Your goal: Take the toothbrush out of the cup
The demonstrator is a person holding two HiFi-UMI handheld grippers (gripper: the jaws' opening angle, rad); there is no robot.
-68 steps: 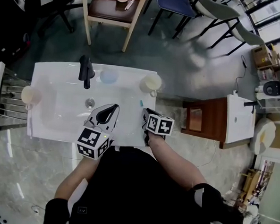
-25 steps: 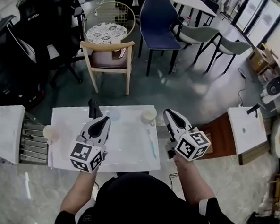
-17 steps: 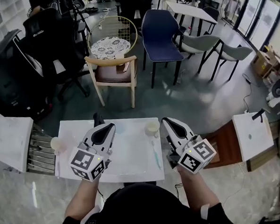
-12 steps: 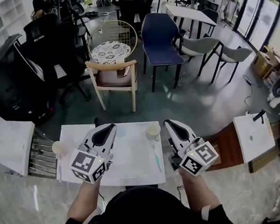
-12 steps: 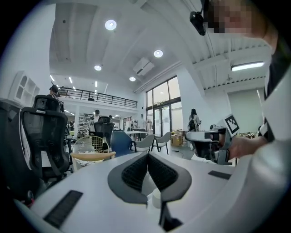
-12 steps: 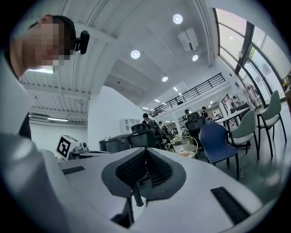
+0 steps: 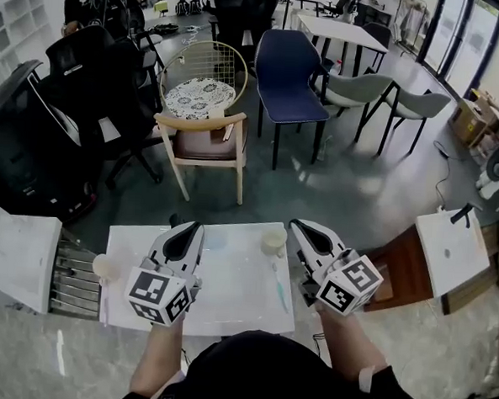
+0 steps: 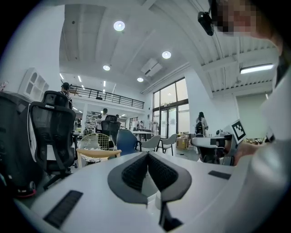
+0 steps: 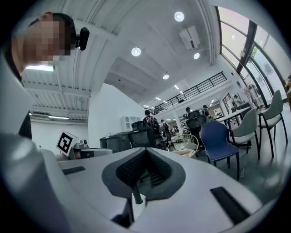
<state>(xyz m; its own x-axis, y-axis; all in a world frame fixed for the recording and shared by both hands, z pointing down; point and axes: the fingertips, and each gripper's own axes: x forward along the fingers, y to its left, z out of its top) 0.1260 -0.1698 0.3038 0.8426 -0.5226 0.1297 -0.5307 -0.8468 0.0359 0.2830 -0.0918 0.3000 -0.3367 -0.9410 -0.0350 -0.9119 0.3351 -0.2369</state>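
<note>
Lying flat on the white surface (image 7: 236, 288), the toothbrush (image 7: 278, 282) was out of the cup (image 7: 273, 240). It sat just below the cup, a little right of the head view's centre. The cup stood upright near the surface's far edge, with nothing seen sticking out of it.

The left tongs (image 7: 189, 231) hung over the surface's left half, tips pointing up the frame. The left gripper view showed them clenched, tips together, with nothing between them. The right tongs (image 7: 302, 229) hung at the surface's right edge, just right of the cup and apart from it. They were closing down to a clench, pads met at the tips and nothing between them.

A second cup (image 7: 104, 266) stood at the surface's left edge, well apart from the first. A dark tap (image 7: 174, 221) showed just left of the left tongs. Beyond the surface, in the upper middle of the frame, stood a wooden chair (image 7: 207, 137) and a blue chair (image 7: 289, 75).
</note>
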